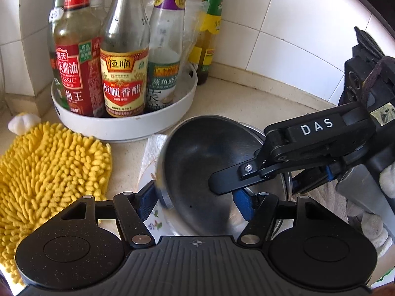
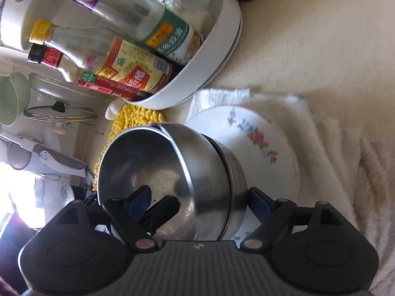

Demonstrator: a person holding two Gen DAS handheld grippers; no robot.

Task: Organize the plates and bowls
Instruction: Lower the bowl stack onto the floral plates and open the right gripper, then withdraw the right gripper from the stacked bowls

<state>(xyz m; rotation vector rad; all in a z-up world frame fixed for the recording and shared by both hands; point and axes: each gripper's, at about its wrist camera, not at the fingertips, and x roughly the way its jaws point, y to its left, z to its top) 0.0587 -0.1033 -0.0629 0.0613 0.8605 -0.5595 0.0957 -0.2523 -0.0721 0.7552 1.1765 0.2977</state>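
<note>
Two round stainless-steel bowls are what you need to mind: the upper steel bowl (image 1: 197,162) is tipped steeply on its side, its dark hollow facing the left camera, and it leans against the lower steel bowl (image 2: 237,185) beneath it, both resting over the white floral-patterned plate (image 2: 259,143) on the pale towel (image 2: 333,148). Your right gripper (image 1: 227,185) reaches in from the side with one finger inside the tilted bowl's wall and the other seemingly behind it, so it looks pinched on that wall, though the contact itself is partly hidden. Your left gripper (image 1: 197,202) sits spread, its blue pads either side of the bowl's lower edge, and I cannot tell whether either touches. I'd judge the main risk to be slip: polished curved steel held at one thin wall can pivot or squirt out if you twist quickly, and it would drop onto the plate, which could chip. Closing the left fingers now could knock the rim and lever the bowl loose. Swinging wide is the next hazard, since the white round tray of glass sauce bottles (image 1: 123,123) stands just beside the bowls and the yellow chenille mitt (image 1: 49,172) lies close on the other side; a clipped bottle could topple.
</note>
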